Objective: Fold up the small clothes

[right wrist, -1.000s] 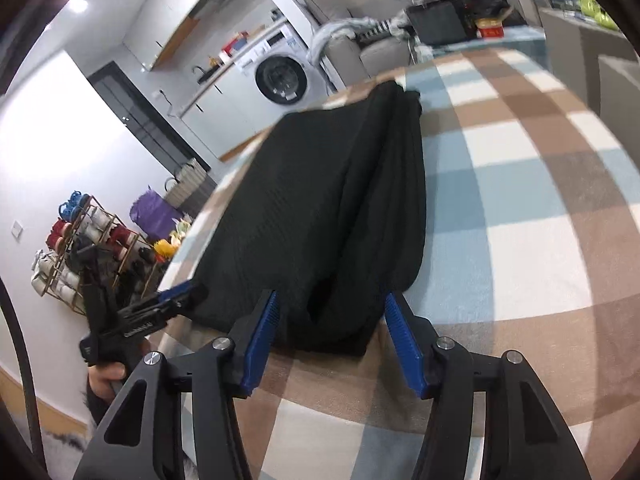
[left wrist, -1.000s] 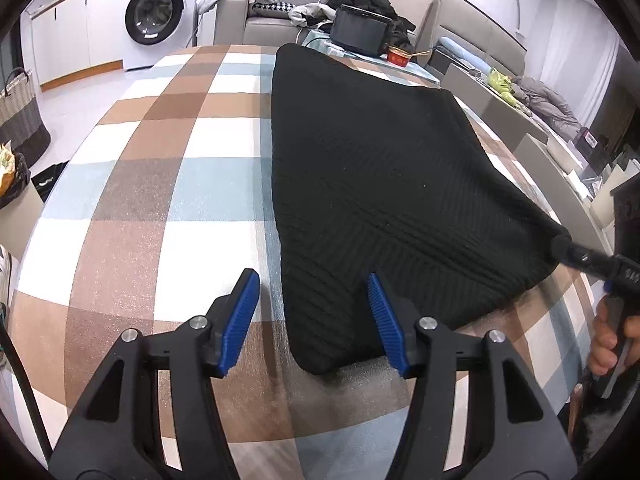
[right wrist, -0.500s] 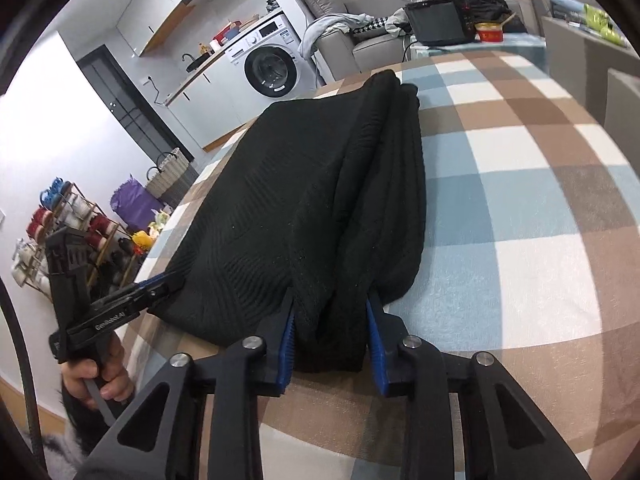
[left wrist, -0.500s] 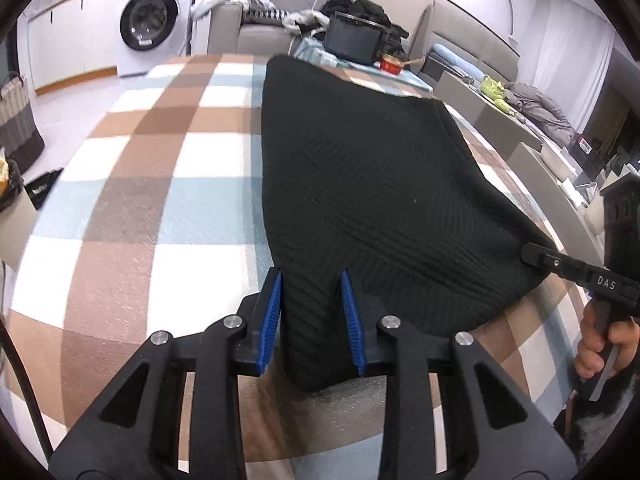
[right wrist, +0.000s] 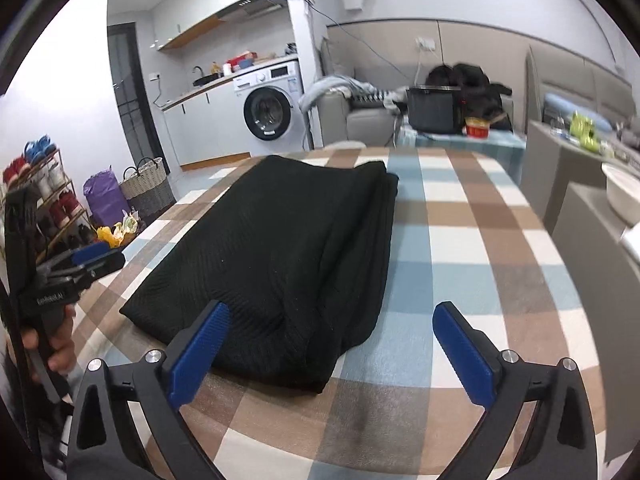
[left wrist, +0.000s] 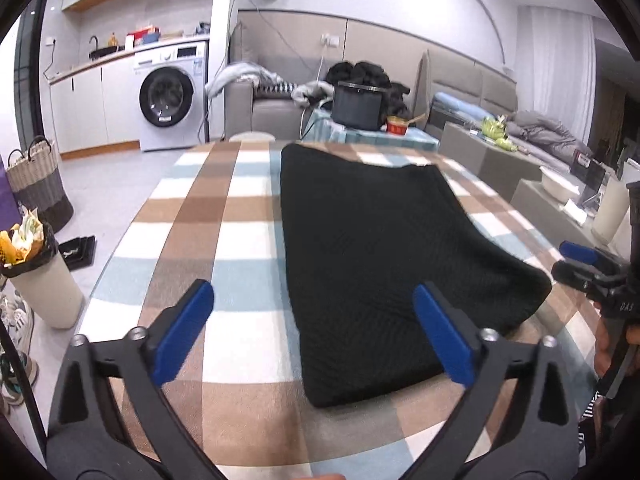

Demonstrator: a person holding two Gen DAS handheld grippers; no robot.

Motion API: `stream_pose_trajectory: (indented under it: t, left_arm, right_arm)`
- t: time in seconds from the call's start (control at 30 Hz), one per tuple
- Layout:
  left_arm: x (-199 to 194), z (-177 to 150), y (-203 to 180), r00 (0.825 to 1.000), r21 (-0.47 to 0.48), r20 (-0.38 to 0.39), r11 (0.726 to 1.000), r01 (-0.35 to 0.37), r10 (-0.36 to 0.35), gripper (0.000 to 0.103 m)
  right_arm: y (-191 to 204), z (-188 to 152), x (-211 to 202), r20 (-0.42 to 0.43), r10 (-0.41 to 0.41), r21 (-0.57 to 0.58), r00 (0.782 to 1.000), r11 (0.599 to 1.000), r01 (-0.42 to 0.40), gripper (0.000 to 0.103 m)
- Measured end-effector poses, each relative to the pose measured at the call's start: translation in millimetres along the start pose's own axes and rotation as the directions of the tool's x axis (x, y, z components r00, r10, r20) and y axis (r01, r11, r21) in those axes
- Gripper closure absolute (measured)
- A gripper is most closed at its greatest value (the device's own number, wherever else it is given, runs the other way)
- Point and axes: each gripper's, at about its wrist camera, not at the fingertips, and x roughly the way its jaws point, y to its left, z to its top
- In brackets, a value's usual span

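My left claw [left wrist: 312, 328] and right claw [right wrist: 332, 348] are opening, released, nothing between the pads. The black ribbed knit garment [left wrist: 384, 248] lies folded lengthwise on the checked desk [left wrist: 208, 216], flat for the next fold.

bright, fisheye warp, slight blur

cut off: right hand-held gripper [left wrist: 580, 256] at frame edge | blurred: red tub [left wrist: 397, 125] label
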Motion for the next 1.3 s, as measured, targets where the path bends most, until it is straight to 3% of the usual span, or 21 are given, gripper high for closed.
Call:
stream_pose_trajectory:
  t: [0.37, 1.3]
  left_arm:
    - [-8, -2, -4, 0.998, 0.019, 0.062, 1.000, 0.004, -0.005, 0.001]
    - [2, -8, 0, 0.998, 0.022, 0.064, 1.000, 0.010, -0.012, 0.001]
  right_arm:
    - [-4, 0, -17, 0.107, 0.029, 0.026, 0.994, 0.999, -0.032, 0.000]
    - [14, -6, -23, 0.212, 0.020, -0.062, 0.977, 0.998, -0.007, 0.000]
